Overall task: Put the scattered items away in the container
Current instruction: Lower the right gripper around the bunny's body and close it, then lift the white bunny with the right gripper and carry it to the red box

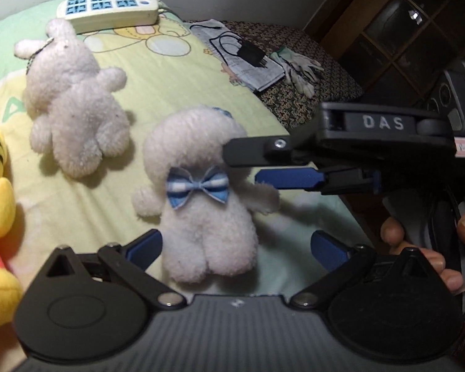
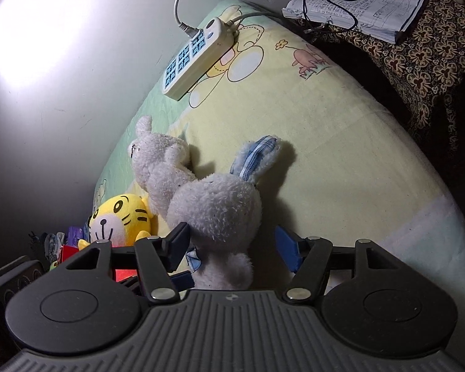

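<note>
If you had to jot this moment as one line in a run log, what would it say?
bow-tie bunny lying on bed | left tongs open astride it | right tongs open around it | not gripped | second bunny, tiger waiting

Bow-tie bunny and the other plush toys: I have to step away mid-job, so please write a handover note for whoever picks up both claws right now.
Left claw: open, straddling the bow-tie bunny's legs, not gripping.
Right claw: open, around the same bunny near its neck, with no firm grip seen.
Things: the bunny, the second white plush and the yellow tiger plush all lie on the sheet.
Done: nothing visibly put away; no container can be made out.
Left: all three toys, the bunny probably first.
</note>
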A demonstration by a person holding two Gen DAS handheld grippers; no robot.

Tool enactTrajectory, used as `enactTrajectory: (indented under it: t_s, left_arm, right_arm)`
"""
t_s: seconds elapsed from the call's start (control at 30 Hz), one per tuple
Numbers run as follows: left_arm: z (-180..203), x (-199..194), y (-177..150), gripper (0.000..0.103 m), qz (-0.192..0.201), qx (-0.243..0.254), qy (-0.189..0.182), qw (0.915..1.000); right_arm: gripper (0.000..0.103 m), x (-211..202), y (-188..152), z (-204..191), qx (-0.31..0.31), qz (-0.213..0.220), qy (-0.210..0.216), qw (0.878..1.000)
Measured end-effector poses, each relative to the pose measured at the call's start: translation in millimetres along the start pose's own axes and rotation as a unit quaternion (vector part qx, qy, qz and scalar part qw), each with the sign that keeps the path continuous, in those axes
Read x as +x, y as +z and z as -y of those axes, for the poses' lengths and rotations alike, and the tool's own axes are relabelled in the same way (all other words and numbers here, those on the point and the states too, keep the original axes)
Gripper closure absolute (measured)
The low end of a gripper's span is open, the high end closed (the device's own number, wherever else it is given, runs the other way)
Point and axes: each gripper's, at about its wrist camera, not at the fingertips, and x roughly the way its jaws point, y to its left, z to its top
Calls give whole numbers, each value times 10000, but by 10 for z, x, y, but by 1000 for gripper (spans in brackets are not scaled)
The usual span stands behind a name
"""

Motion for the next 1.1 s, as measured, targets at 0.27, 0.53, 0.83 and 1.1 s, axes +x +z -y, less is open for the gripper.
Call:
enactTrajectory:
  t_s: [0.27, 0.53, 0.83, 1.1]
  left_arm:
    - [-252, 152, 203, 16, -26, -293, 104, 9995]
    - [-173, 241, 234, 20, -35, -221, 125, 9997]
    - [-30, 78, 63, 25, -90, -94, 98, 9999]
    - [150, -378, -269, 25, 52, 176, 313, 9993]
  right_arm:
    - [38, 161, 23, -23, -37, -183, 139, 9997]
    - [47, 261, 26, -13, 122, -351, 376, 9986]
    - [52, 133, -134, -170, -209, -436, 405, 9980]
    - [52, -46, -419, -531, -756, -533, 555, 9942]
